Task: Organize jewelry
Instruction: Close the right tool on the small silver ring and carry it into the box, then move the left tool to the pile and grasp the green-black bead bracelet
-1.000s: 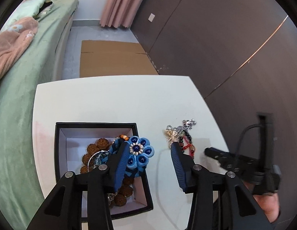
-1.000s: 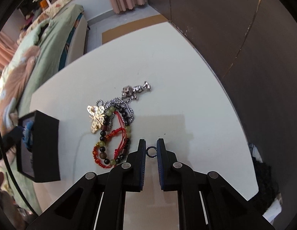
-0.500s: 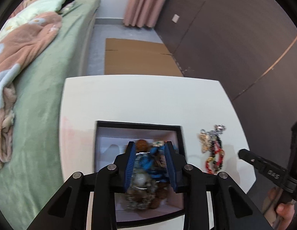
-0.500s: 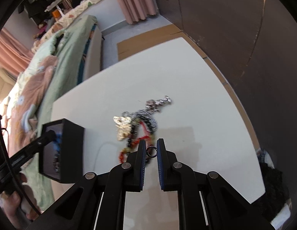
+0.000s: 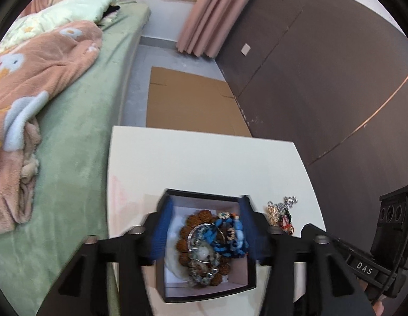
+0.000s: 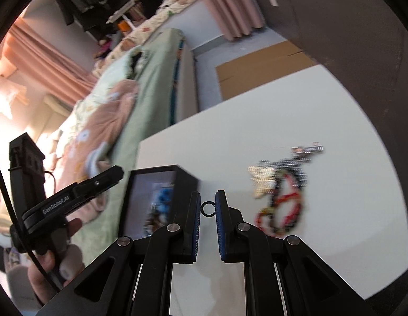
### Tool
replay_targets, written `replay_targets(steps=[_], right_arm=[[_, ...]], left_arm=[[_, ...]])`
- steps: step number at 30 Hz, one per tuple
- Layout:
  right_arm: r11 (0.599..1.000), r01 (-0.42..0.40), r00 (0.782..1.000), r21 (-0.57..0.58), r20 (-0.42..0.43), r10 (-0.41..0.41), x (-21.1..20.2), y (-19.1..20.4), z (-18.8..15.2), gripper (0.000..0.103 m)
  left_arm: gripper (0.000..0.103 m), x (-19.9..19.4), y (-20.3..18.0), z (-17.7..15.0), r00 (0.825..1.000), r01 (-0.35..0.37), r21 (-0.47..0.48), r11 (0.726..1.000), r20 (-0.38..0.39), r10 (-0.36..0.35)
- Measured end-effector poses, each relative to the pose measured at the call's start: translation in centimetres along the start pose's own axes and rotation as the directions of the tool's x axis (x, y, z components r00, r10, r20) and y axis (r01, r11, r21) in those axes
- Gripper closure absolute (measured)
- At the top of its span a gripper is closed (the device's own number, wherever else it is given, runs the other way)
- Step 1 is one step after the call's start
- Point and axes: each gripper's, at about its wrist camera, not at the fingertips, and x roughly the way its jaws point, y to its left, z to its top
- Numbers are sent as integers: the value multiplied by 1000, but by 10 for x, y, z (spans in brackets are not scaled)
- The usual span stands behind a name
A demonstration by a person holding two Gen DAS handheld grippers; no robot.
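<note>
A black jewelry box (image 5: 204, 197) stands on the white table (image 5: 204, 163). It holds brown bead bracelets, a clear bead bracelet and a blue flower piece (image 5: 231, 237). My left gripper (image 5: 204, 234) is open above the box, empty. My right gripper (image 6: 208, 208) is shut on a small dark ring (image 6: 208, 208), held above the table next to the box (image 6: 161, 197). A pile of jewelry (image 6: 280, 192) lies on the table to the right; it also shows in the left wrist view (image 5: 281, 214).
A bed with green sheet (image 5: 72, 131) and a pink blanket (image 5: 32, 79) runs along the table's left side. Flat cardboard (image 5: 188, 105) lies on the floor beyond the table. A dark wall panel (image 5: 322, 79) is at the right.
My left gripper let the blue flower piece go into the box, opened wide and rose. My right gripper lifted the ring off the table and moved left toward the box.
</note>
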Motion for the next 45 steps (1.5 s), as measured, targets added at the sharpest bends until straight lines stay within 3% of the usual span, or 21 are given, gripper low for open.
replay_targets(steps=[7,12,13,16,17,19,29,42,45], right_arm=[[994,-109,994,-12,9,109,22,33,1,90],[977,-214,977,-17,4,214,40,60,4,90],[973,-229,973,-8,4,229,43,64,5,86],[970,-242,970,-5,0,242,45,67,5,38],[974,-225,974,-7,22,225,42,66,4,30],[983,-182,982,-7,58,182,36,61,4,30],[995,-81,994,54,76,77,6,14,4,30],[987,71,992,144,91,-85,-37,-51,6,30],[985,93,992,147,73,-105,-40,-63,4,30]], left_arm=[[37,-14,25,5,999,-12,-42,999,36,14],[33,-28,40,9,995,-29,-66,997,92,35],[32,-30,42,9,994,-33,-70,997,100,40],[29,-34,46,11,992,-29,-87,996,116,39],[29,-34,46,12,993,-22,-89,996,118,32],[29,-34,43,11,992,-12,-82,997,121,22],[29,-24,6,7,994,35,4,999,101,-36],[29,3,-58,-14,993,101,155,983,46,-109],[36,12,-74,-19,993,111,193,975,22,-117]])
